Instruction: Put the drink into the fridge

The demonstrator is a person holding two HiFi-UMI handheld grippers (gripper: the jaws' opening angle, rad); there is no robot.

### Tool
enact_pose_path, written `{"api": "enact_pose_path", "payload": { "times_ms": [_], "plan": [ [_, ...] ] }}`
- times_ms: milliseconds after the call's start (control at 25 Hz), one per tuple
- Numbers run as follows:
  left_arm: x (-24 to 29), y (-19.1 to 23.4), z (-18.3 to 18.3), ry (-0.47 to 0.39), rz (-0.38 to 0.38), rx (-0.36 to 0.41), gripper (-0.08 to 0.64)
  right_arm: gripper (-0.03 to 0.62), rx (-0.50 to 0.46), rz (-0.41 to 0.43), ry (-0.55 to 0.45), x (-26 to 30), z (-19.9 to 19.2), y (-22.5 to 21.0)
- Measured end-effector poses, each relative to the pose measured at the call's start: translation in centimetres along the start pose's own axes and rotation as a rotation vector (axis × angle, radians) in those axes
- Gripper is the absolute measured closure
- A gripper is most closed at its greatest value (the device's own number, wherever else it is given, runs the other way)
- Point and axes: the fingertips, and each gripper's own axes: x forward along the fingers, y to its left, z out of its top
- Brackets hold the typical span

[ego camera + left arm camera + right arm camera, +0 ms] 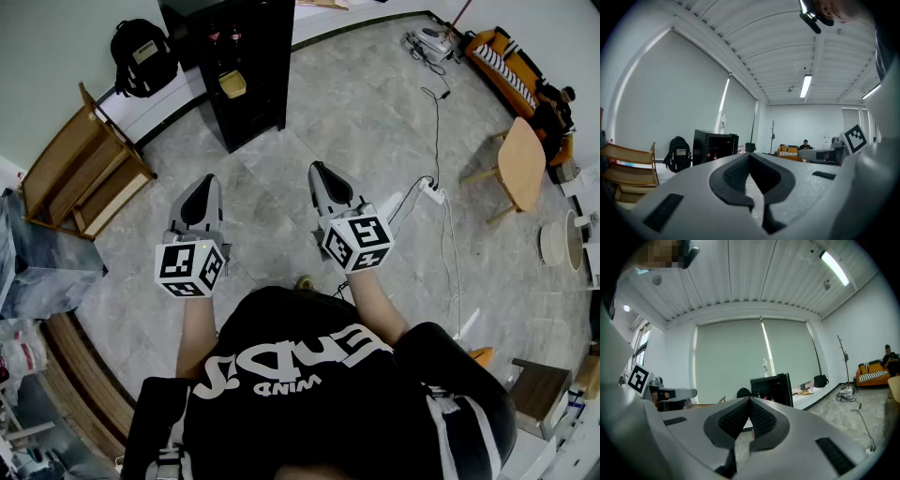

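Black T-shirt (319, 375) with white lettering; grey left gripper (203, 180) and right gripper (320, 169) carry black-and-white marker cubes (190, 267).

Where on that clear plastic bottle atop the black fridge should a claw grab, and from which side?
Probably around its middle, jaws level, coming from the room side. The clear plastic bottle stands upright, tall and slim, on the black fridge with a wall behind it, so its round sides are free. The right gripper, shut now, would have to open first.
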Motion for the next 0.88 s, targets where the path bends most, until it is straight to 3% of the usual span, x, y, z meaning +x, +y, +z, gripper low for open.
{"api": "enact_pose_path", "payload": {
  "times_ms": [440,880],
  "plan": [
    [-0.9,1.7,0.5,0.002,-0.031,0.015,0.554,0.574,0.0,0.006,-0.006,0.6,-0.4,2.3],
    [-1.0,5.8,-0.6,0.007,-0.08,0.016,0.554,0.572,-0.04,-0.078,-0.024,1.6,-1.6,2.5]
  ]
}}
